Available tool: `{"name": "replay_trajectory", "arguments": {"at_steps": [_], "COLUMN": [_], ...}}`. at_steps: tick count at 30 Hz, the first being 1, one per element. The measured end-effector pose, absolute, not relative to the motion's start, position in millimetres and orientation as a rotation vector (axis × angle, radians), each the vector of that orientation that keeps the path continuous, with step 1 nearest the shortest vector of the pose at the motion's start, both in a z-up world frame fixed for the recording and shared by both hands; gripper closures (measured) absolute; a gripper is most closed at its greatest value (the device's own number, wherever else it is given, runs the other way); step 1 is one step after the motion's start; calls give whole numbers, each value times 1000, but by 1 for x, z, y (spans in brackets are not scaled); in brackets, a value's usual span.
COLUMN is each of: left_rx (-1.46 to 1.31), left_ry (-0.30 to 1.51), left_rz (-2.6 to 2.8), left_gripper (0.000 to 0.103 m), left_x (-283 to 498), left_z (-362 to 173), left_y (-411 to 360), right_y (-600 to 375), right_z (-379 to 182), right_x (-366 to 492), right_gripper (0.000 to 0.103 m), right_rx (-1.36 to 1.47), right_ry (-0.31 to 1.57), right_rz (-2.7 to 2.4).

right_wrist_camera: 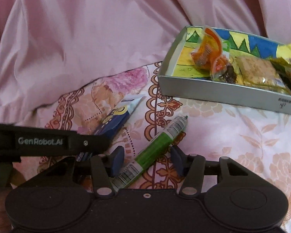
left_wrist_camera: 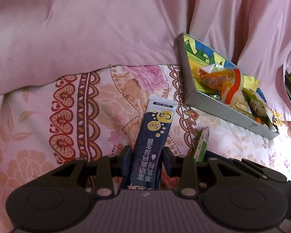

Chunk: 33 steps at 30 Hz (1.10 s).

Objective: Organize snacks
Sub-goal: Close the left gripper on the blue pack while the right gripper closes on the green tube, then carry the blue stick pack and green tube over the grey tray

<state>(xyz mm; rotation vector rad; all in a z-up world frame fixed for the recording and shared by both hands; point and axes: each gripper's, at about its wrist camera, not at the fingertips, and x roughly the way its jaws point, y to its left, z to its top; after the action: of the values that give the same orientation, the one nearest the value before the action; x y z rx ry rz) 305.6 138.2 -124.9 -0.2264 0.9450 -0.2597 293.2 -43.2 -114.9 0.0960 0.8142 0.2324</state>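
On a floral bedsheet [left_wrist_camera: 38, 116] printed in pink, peach and maroon scrollwork, everything is laid out; behind it a plain pink quilt [left_wrist_camera: 87, 29] bulges in soft folds and fills the upper part of both views. At the far right edge of the left wrist view a dark strip of the room shows, too small to make out.

Two loose snacks lie on the sheet, and one box [right_wrist_camera: 223, 94] sits to their right with its silver-grey wall toward the cameras. The box interior is drawn in blue, yellow and green, and it holds a heap of wrapped snacks, among them an orange clear bag [right_wrist_camera: 209, 48] and a pale square cracker pack [right_wrist_camera: 256, 68]; the rest overlap too much to count.

The navy stick pack [left_wrist_camera: 153, 136] is long and flat, dark blue with a white end, yellow circles marked "Ca" and "Se", and white Chinese lettering. It lies lengthwise between the fingers of the left gripper [left_wrist_camera: 146, 155], which sit close along its two edges; whether they actually press it I cannot tell.

The green tube snack [right_wrist_camera: 155, 151] is slim, bright green in the middle with silvery barcode-printed ends and a twisted tip. It lies slanted on the sheet, just right of the navy pack and near the box's front wall. The right gripper [right_wrist_camera: 146, 161] has its fingers spread to either side of the tube, with a gap showing on each side.
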Motion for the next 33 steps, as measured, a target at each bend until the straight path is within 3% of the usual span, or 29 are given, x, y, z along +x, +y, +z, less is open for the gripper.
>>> {"name": "replay_trajectory", "arguments": {"at_steps": [7,15,24,27,29,33], "left_rx": [-193,-82,77,104,94,119], "left_ry": [956,1000,1061,1064,1072,1068], "left_rz": [-242,-240,-263,-266,-275,-278], "left_gripper": [64,64,64,60,52,49], "left_x": [301,270,221,219,220,216], "left_z": [-123,-120,-119,-121,-124,-126], "left_y": [131,107,65,59,60,56], "right_y": [-57,-82,-109,-107,-105,-101], "right_z": [-110,-105,-104,-106,-109,-117], "right_x": [277,229,173,166,165,162], "right_gripper": [74,82,82,81,79,76], "right_rx": [76,-57,-143,-162,-169,-165], "right_ry": [864,940,959,932,915,878], "right_rz": [273,374,384,377,369,343]}}
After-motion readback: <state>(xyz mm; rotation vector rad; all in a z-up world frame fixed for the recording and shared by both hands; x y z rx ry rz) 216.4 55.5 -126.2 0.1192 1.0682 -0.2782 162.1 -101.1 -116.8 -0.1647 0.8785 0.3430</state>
